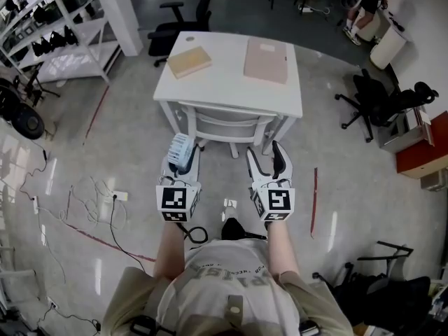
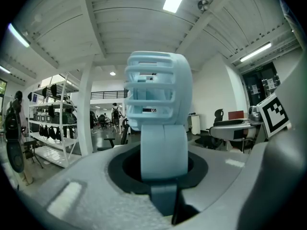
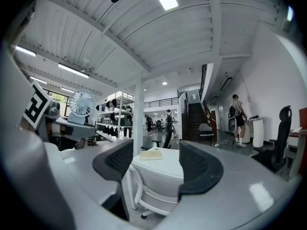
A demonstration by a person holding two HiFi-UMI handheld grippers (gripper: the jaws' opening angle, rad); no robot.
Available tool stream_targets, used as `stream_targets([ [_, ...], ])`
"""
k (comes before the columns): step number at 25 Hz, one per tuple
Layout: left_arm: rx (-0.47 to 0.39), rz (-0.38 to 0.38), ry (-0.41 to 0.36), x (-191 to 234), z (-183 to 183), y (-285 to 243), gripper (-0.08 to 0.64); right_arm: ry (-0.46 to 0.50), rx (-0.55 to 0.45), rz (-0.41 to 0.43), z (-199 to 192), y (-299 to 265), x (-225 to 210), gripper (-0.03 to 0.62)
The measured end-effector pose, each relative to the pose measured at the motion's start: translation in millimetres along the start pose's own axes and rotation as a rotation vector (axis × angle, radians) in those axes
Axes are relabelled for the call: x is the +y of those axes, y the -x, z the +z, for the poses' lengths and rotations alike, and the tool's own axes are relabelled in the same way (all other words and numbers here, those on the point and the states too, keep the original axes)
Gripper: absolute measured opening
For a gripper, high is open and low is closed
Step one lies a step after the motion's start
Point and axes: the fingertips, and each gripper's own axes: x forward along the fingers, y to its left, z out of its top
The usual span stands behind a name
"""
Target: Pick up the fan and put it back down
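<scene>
A small pale-blue fan stands upright between the jaws of my left gripper, which is shut on its handle. In the left gripper view the fan fills the middle, its cage above and its stem clamped between the pads. From the right gripper view the fan shows at the left, held level in the air. My right gripper hangs open beside it with nothing between its fingers. Both grippers point toward the white table ahead.
A white chair is tucked under the table's near side. On the table lie a tan box and a pink folder. Shelving stands far left, office chairs at right, cables on the floor at left.
</scene>
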Motion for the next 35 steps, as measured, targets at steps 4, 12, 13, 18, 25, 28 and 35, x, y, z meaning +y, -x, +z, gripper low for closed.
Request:
stream_targets([
  [4,-0.004,0.025,-0.001,4,10,-34,0.091,0.007,-0.009,0.029,7,-34,-22,0.275],
  [12,-0.038,0.118,0.024,17,26,-82,0.091,0.014,-0.036,0.094,21,-87,-60,0.275],
  [13,-0.041,0.127,0.026,17,27,-86,0.091,0.012,-0.036,0.1,20,-90,-64,0.275],
  [18,-0.028,0.155,0.02,19,27,-106,0.091,-0.009,-0.03,0.112,14,-109,-82,0.275],
  [25,0.009,0.163,0.027,21,15,-118,0.091,-0.029,-0.004,0.112,2,-120,-92,0.275],
  [28,0.023,0.158,0.028,22,7,-125,0.091,-0.032,0.008,0.107,-7,-126,-94,0.275],
  [35,0.03,0.123,0.039,32,2,-151,0.091,-0.028,0.017,0.094,-12,-148,-98,0.275],
])
